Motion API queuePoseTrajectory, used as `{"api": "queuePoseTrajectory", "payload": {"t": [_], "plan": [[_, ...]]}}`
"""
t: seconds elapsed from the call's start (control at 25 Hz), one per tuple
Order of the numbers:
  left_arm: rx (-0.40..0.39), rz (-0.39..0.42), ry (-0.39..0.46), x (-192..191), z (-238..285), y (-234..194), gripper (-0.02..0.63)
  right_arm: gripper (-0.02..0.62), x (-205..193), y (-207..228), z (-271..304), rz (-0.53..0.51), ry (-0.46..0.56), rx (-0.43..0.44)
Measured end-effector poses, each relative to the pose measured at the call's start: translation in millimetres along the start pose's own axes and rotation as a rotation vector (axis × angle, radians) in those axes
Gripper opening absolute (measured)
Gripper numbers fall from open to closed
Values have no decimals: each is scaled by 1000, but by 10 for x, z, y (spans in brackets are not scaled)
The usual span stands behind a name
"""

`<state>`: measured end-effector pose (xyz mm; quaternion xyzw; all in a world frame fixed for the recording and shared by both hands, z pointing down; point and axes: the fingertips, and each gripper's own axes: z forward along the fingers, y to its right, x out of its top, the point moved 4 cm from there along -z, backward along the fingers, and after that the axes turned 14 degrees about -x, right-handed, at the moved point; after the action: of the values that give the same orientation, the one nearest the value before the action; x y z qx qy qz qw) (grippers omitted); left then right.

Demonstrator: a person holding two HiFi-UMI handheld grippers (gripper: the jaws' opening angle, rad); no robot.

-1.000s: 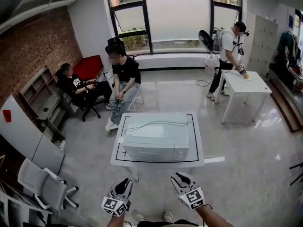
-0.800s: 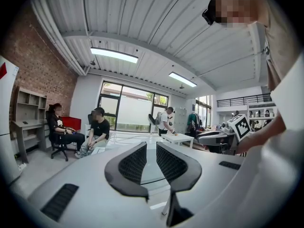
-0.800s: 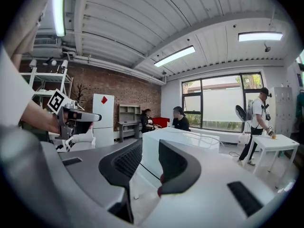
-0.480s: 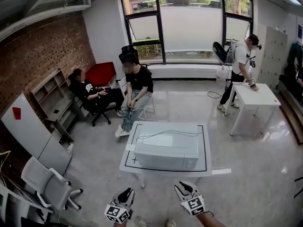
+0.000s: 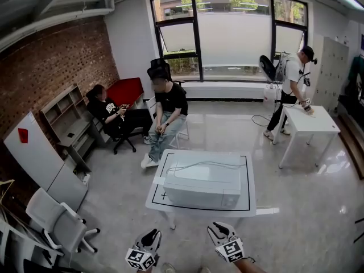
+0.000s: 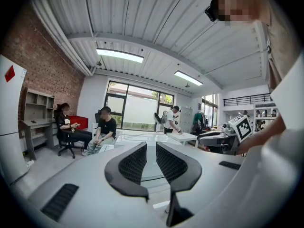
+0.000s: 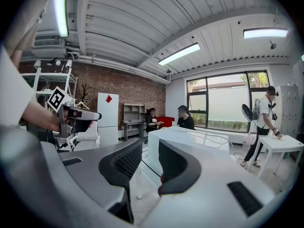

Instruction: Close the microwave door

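Well back from the bench point(image 5: 249, 178), left claw point(image 5: 149, 238) and right claw point(image 5: 218, 229) low, narrowly parted, empty; microwave point(image 5: 202, 178) mid-bench, door point(image 5: 193, 198) seemingly flush shut, fitting a closing done or a lull beforehand, so no push clearly called for.

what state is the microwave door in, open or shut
Shut, it seems: in the head view the microwave shows a flat, flush front, with no door swung out over the white table.
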<state>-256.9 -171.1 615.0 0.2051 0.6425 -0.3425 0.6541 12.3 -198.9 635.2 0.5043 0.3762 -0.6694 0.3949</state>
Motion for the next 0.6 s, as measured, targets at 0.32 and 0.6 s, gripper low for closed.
{"api": "queuePoseTrajectory", "payload": {"t": [0.32,0.6], "plan": [[6,-7,2,-29,3,4,52,60,7,-75,14,-21,-40,40],[-2,-8,0,-33,21,-2,52,48,27,-77,29,-24,-33,32]]}}
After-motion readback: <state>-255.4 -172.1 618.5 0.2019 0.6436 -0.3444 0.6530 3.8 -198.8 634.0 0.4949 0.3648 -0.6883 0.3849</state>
